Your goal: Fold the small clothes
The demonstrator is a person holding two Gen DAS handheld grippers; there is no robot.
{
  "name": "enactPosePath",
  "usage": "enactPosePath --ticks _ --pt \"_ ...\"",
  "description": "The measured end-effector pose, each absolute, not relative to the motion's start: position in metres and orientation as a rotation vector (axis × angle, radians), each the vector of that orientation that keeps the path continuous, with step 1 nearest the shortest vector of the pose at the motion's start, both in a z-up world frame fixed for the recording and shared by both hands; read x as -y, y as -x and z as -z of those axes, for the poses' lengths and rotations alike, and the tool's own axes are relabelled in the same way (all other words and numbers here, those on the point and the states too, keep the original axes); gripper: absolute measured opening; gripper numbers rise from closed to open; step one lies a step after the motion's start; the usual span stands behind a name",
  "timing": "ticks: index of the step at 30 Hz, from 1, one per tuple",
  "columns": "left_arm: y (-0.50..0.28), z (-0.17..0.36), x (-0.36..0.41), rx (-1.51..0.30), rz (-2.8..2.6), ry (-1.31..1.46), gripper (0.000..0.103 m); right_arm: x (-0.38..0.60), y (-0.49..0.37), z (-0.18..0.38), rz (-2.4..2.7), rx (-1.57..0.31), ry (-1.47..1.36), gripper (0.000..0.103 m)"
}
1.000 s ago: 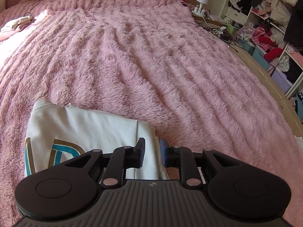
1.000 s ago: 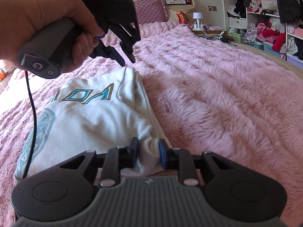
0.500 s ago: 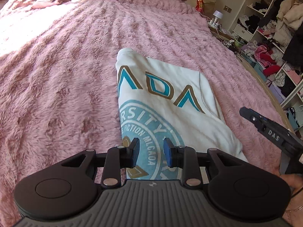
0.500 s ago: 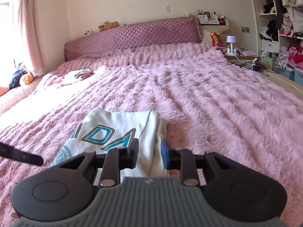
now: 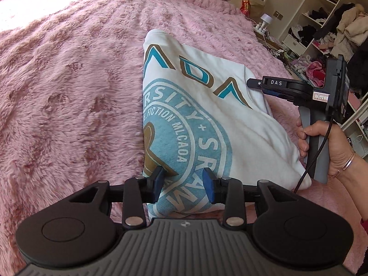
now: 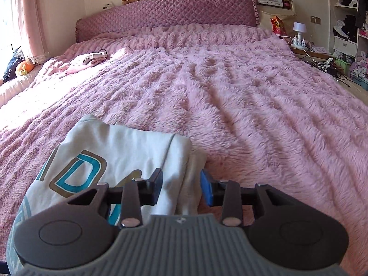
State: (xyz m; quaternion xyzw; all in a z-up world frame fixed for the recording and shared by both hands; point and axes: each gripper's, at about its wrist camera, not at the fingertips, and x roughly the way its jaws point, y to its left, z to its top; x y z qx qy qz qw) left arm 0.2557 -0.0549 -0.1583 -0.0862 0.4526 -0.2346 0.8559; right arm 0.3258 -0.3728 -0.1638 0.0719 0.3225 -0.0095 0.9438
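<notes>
A white sweatshirt (image 5: 207, 105) with a blue round print and teal-and-gold letters lies folded on the pink fluffy bedspread (image 5: 69, 80). My left gripper (image 5: 184, 181) is open and empty above its near end. My right gripper (image 5: 249, 83) shows from the side in the left wrist view, over the garment's right edge. In the right wrist view the right gripper (image 6: 181, 186) is open and empty, its fingers straddling the sweatshirt's (image 6: 115, 151) right folded edge.
A small pile of light clothes (image 6: 88, 59) lies far back on the bed near the purple headboard (image 6: 165, 18). Shelves full of clothes (image 5: 322, 34) and a lamp (image 6: 299, 31) stand to the right of the bed.
Both grippers have opened wider. The left one has moved closer to the garment's near end, and the right one has moved in over the garment's right edge.
</notes>
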Motion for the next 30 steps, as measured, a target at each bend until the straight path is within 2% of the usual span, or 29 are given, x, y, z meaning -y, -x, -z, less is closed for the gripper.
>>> enactPosePath --ticks 1,8,13,17,21,26,29,30 --pt "-0.255 0.158 0.055 -0.949 0.492 0.181 0.043 0.372 -0.328 0.166 0.015 -0.664 -0.14 0.005" --pt "-0.25 0.149 0.053 -0.913 0.509 0.185 0.043 0.362 -0.326 0.149 0.063 -0.594 -0.043 0.003" --pt "-0.237 0.149 0.053 -0.882 0.504 0.123 0.043 0.362 -0.338 0.175 0.057 -0.65 -0.001 0.003" --pt "-0.219 0.146 0.044 -0.864 0.488 0.05 0.043 0.376 -0.324 0.17 0.037 -0.601 -0.097 0.012" --pt "-0.208 0.152 0.032 -0.9 0.485 0.006 0.043 0.391 -0.276 0.142 -0.039 -0.553 -0.203 0.014" --pt "-0.205 0.158 0.027 -0.906 0.488 0.005 0.043 0.398 -0.199 0.131 -0.098 -0.587 -0.253 0.017" --pt "-0.204 0.159 0.032 -0.892 0.497 -0.002 0.043 0.403 -0.158 0.138 -0.099 -0.616 -0.348 0.028" --pt "-0.203 0.159 0.034 -0.883 0.502 -0.004 0.043 0.404 -0.147 0.144 -0.097 -0.642 -0.389 0.028"
